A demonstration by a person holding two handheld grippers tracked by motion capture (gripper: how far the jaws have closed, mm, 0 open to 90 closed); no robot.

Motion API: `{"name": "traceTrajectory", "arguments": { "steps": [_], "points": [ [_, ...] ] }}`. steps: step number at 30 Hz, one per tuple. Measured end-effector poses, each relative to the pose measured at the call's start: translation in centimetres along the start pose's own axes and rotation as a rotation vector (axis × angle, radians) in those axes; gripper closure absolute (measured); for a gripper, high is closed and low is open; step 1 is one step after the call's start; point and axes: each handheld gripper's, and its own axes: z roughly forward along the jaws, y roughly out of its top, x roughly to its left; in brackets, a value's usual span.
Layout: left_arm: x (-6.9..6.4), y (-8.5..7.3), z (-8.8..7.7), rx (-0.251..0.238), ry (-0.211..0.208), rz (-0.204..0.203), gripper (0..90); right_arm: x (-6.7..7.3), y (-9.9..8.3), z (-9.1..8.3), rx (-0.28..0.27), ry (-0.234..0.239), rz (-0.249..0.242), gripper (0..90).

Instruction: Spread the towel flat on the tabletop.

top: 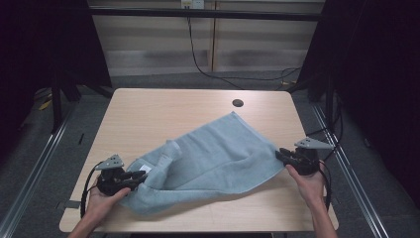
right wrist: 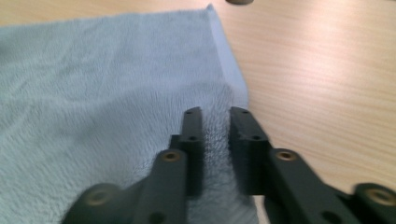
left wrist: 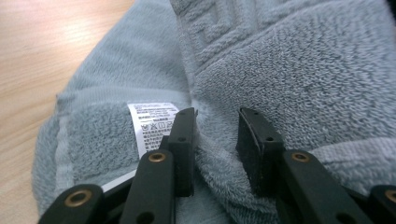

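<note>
Pale grey-blue terry towel (top: 213, 158) lies rumpled across the near half of the light wooden table (top: 163, 111), stretched between both claws. Left gripper (top: 138, 177) sits at the towel's near-left bunched end; in the left gripper view a fold of cloth (left wrist: 212, 140) is pinched between its jaws, white care label (left wrist: 149, 123) just beside the left jaw. Right gripper (top: 281, 153) is at the towel's right corner; jaws clamp the hemmed edge (right wrist: 215, 135), bare table to the right.
</note>
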Motion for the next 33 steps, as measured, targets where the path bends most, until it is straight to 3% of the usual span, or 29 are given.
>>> {"name": "traceTrajectory", "arguments": {
  "steps": [4, 5, 6, 12, 16, 17, 18, 19, 21, 24, 27, 29, 33],
  "points": [
    [0.1, 0.4, -0.6, -0.038, -0.005, -0.010, 67.2, 1.3, -0.2, -0.2, 0.002, 0.050, 0.000, 57.7],
    [0.5, 0.8, -0.9, -0.061, -0.005, -0.026, 66.3, 2.6, -0.4, 0.1, 0.012, 0.107, -0.005, 55.5],
    [0.5, 0.8, -0.9, -0.061, -0.005, -0.026, 65.7, 2.6, -0.4, 0.1, 0.012, 0.107, -0.005, 55.5],
    [1.9, 2.6, -1.3, -0.107, 0.029, -0.061, 60.7, 7.7, -0.8, 2.2, 0.086, 0.284, -0.066, 48.8],
    [3.1, 3.0, -0.7, -0.104, 0.066, -0.074, 55.6, 10.9, -0.7, 4.1, 0.112, 0.372, -0.104, 44.8],
    [3.4, 2.9, -0.5, -0.107, 0.066, -0.095, 55.4, 11.5, -0.6, 4.4, 0.116, 0.391, -0.108, 44.2],
    [3.8, 2.5, -0.2, -0.095, 0.070, -0.107, 55.4, 13.2, -0.4, 5.0, 0.119, 0.445, -0.129, 42.7],
    [3.8, 2.5, -0.2, -0.095, 0.070, -0.107, 55.6, 13.2, -0.4, 5.0, 0.119, 0.445, -0.129, 42.7],
    [4.0, 1.7, 0.4, -0.055, 0.071, -0.104, 56.9, 15.0, -0.2, 5.5, 0.125, 0.491, -0.160, 42.3],
    [4.0, 0.6, 1.4, 0.010, 0.094, -0.083, 59.1, 17.3, -0.4, 7.3, 0.164, 0.481, -0.227, 41.9],
    [4.1, 0.2, 1.6, 0.009, 0.091, -0.098, 56.9, 17.3, -1.1, 8.5, 0.176, 0.446, -0.249, 46.5],
    [4.0, 0.0, 1.7, 0.011, 0.090, -0.099, 54.7, 17.1, -1.3, 8.6, 0.157, 0.449, -0.254, 48.7],
    [3.6, 0.1, 2.1, 0.020, 0.076, -0.101, 51.2, 16.5, -1.6, 8.8, 0.137, 0.365, -0.302, 60.1]
  ]
}}
